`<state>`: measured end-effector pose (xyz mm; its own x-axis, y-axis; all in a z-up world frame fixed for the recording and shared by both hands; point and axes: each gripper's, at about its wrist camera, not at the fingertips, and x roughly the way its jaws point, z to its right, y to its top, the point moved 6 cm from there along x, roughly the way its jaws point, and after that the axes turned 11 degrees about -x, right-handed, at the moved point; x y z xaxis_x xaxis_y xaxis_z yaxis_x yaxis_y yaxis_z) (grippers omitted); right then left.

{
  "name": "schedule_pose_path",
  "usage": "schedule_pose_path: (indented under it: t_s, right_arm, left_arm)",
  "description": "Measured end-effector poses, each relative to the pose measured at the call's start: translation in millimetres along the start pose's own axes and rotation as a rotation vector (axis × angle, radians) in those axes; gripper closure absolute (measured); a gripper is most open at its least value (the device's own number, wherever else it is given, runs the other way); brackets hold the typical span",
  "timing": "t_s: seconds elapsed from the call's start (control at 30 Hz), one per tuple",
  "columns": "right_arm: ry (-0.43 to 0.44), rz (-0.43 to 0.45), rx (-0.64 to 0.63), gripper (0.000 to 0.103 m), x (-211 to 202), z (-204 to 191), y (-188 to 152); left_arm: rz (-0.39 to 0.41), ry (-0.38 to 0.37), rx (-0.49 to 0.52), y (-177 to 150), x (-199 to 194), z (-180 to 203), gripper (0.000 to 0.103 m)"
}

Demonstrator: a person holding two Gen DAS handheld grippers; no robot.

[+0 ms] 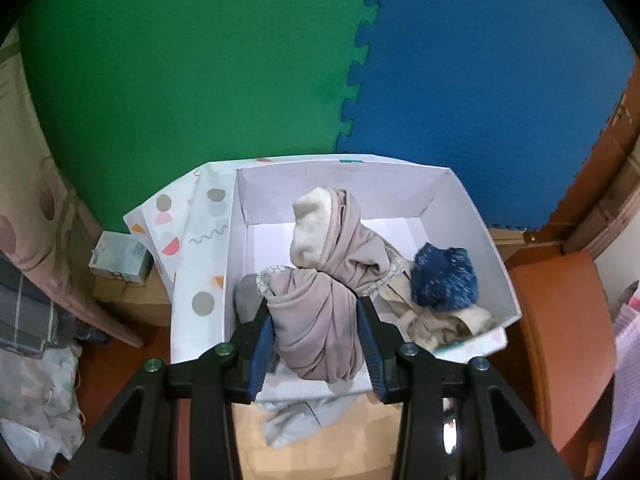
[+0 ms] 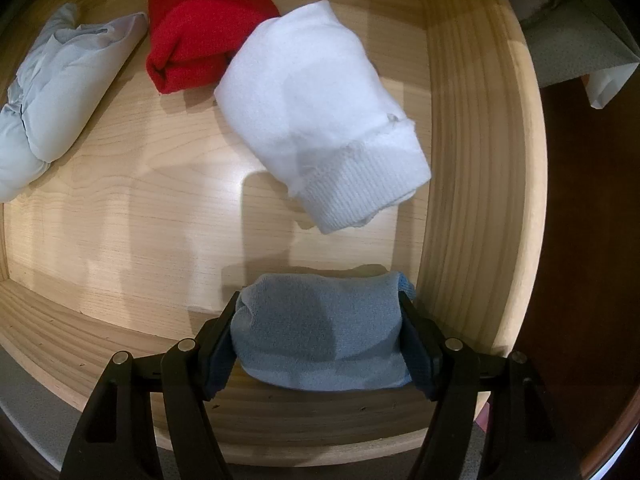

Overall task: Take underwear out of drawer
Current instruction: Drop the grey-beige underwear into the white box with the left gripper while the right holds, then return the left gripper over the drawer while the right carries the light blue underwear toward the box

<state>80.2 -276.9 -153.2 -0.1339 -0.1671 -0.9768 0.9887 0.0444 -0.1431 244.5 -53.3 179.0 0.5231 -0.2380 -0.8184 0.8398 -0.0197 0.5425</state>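
At lower centre of the left wrist view, the left gripper (image 1: 316,344) is clamped on a bunched taupe garment (image 1: 316,328), its blue pads (image 1: 262,354) pressing the cloth from both sides. The bundle hangs in front of a white box (image 1: 448,184) with patterned outer sides, which fills the middle of the frame. Inside the box lie a second taupe-and-cream bundle (image 1: 336,236) at centre and a dark blue speckled ball of fabric (image 1: 444,276) toward the right. Green foam matting (image 1: 180,72) and blue foam matting (image 1: 500,80) interlock across the upper half.

At the bottom of the right wrist view, the right gripper (image 2: 320,340) grips a rolled light blue piece of underwear (image 2: 320,332) between its 2 fingers, low in the frame beside the near wall of a wooden drawer (image 2: 472,160). 3 other rolled items rest on the drawer floor: a white one (image 2: 320,120) at centre right, a red one (image 2: 200,32) at the top, touching the white, and a pale grey one (image 2: 60,92) at upper left.
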Motion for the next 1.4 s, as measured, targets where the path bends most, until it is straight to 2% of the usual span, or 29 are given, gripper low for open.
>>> schedule_pose_path:
  t_s: [0.13, 0.33, 0.53, 0.63, 0.77, 1.03, 1.2, 1.4]
  right_arm:
    - [0.001, -0.001, -0.002, 0.035, -0.6, 0.5, 0.4]
    - [0.0, -0.002, -0.005, 0.035, -0.6, -0.5, 0.9]
    - [-0.001, -0.003, -0.011, 0.035, -1.6, -1.7, 2.7]
    - [-0.001, -0.003, -0.01, 0.035, -1.5, -2.8, 3.1]
    - [0.0, -0.004, -0.01, 0.035, -1.6, -4.0, 3.5]
    - [-0.001, -0.003, -0.01, 0.035, -1.6, -5.2, 4.1]
    - [0.0, 0.001, -0.012, 0.035, -2.2, -4.6, 4.7]
    - [0.01, 0.042, -0.027, 0.037, -7.4, -5.2, 4.0]
  left_arm:
    - [-0.012, 0.032, 0.025, 0.7, 27.3, 5.1, 0.062]
    - [-0.074, 0.078, 0.025, -12.8, 67.2, 1.4, 0.062]
    - [-0.103, 0.105, 0.028, -25.0, 84.9, -0.7, 0.061]
    - [-0.108, 0.112, 0.025, -26.5, 85.0, -0.6, 0.057]
    - [-0.086, 0.126, 0.038, -25.8, 80.6, 2.4, 0.056]
    - [-0.025, 0.091, 0.028, -26.6, 40.1, -3.1, 0.055]
    - [-0.027, 0.08, 0.019, -50.4, 15.6, -21.7, 0.054]
    - [-0.049, 0.101, 0.016, -94.1, 10.4, -47.4, 0.054]
